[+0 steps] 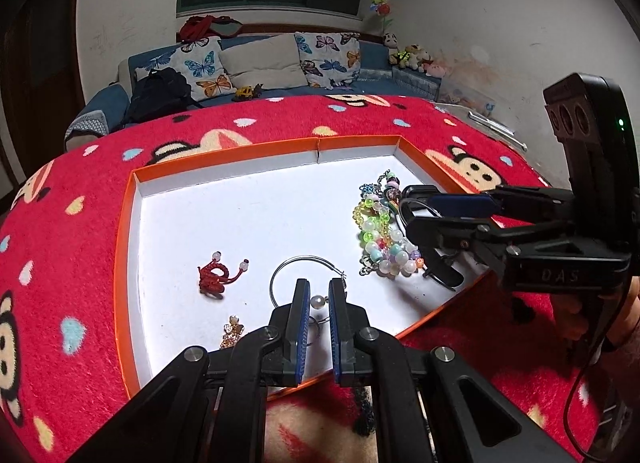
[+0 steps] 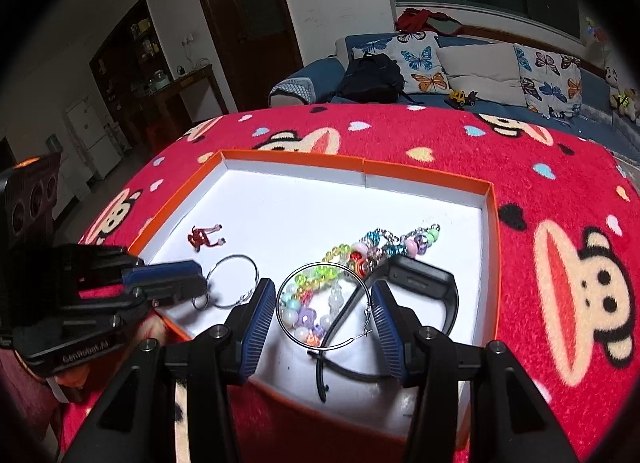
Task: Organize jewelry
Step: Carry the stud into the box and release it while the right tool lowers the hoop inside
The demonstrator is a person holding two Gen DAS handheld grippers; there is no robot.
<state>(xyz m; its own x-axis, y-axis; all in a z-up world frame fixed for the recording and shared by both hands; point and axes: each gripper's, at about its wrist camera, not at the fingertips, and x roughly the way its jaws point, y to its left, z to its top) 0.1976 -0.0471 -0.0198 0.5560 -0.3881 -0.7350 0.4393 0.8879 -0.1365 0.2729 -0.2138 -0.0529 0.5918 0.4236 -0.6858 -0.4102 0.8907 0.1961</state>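
Note:
A white tray with an orange rim (image 1: 224,151) (image 2: 492,199) holds jewelry. My left gripper (image 1: 319,295) is open low over the tray; a pearl on a small ring (image 1: 317,300) lies between its fingers, next to a silver hoop earring (image 1: 280,269) (image 2: 234,283). My right gripper (image 2: 322,303) is open above a second silver hoop (image 2: 316,305), which lies on a heap of coloured bead bracelets (image 1: 380,235) (image 2: 340,259) beside a black smartwatch (image 2: 424,287). A red knotted cord (image 1: 216,277) (image 2: 202,237) and a gold earring (image 1: 234,331) lie at the left.
The tray lies on a red cartoon-monkey blanket (image 1: 60,263) (image 2: 560,203). A blue sofa with butterfly cushions (image 1: 256,63), a black backpack (image 1: 160,93) and plush toys (image 1: 412,55) stands behind.

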